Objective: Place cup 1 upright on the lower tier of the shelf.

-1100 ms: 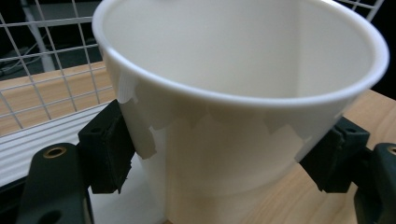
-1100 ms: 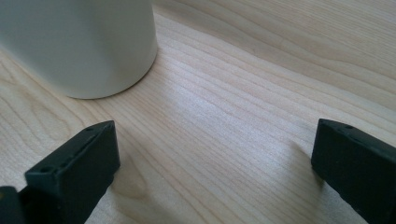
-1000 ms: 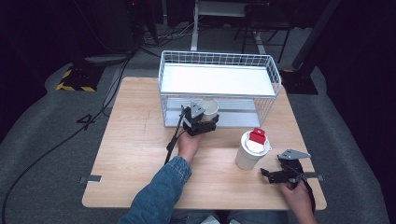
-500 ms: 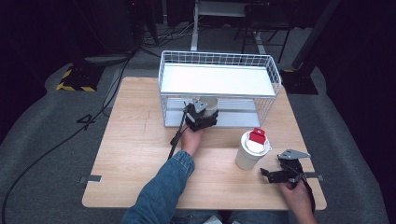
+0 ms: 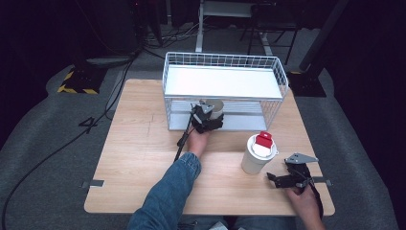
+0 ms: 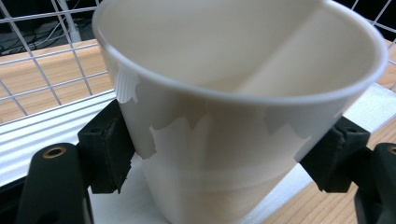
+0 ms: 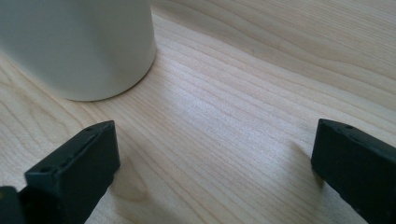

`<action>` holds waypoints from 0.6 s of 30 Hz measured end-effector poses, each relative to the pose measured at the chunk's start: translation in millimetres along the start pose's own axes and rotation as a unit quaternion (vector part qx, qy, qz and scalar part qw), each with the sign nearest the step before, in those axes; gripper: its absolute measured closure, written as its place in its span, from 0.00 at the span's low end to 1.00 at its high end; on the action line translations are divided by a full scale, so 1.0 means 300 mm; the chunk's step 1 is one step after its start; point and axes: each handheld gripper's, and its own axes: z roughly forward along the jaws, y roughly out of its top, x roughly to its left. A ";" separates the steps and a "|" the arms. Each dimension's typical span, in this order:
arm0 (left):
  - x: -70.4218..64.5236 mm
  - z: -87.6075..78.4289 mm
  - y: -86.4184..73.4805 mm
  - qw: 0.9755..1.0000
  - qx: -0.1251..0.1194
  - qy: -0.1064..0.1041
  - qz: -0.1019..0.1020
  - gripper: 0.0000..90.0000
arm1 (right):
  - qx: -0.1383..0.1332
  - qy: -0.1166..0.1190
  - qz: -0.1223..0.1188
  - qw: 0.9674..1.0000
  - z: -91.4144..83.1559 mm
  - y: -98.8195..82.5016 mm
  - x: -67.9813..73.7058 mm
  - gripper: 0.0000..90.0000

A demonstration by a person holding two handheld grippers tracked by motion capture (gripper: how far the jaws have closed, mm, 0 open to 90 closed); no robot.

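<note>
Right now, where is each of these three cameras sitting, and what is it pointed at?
High view: fixed above the person's side, facing forward and down on the wooden table and wire rack; both forearms and hands enter from below.
Left gripper view: rides on the left gripper, looking along its black jaws, which clamp an empty paper cup at the rack.
Right gripper view: rides on the right gripper, looking low across the table between open jaws.
Shared: the lidded cup of the high view is the white base in the right gripper view.

High view looks down on the table (image 5: 143, 158); claw views sit close, perhaps sharing its wood.
</note>
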 end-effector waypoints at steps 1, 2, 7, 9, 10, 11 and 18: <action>0.002 0.003 0.003 1.000 0.002 -0.002 0.003 0.24 | 0.000 0.000 0.000 1.000 0.000 0.000 0.000 0.01; 0.002 0.003 0.003 1.000 0.002 -0.002 0.003 0.24 | 0.000 0.000 0.000 1.000 0.000 0.000 0.000 0.01; 0.006 0.005 0.005 1.000 0.003 -0.003 0.002 0.24 | 0.000 0.000 0.000 1.000 0.000 0.000 0.000 0.01; 0.006 0.005 0.004 1.000 0.003 -0.003 0.001 0.24 | 0.000 0.000 0.000 1.000 0.000 0.000 0.000 0.01; 0.005 0.006 0.004 1.000 0.004 -0.002 0.001 0.24 | 0.000 0.000 0.000 1.000 0.000 0.000 0.000 0.01; 0.005 0.006 0.004 1.000 0.004 -0.002 0.001 0.24 | 0.000 0.000 0.000 1.000 0.000 0.000 0.000 0.01; 0.008 0.007 0.005 1.000 0.009 -0.001 0.000 0.17 | 0.000 0.000 0.000 1.000 0.000 0.000 0.001 0.01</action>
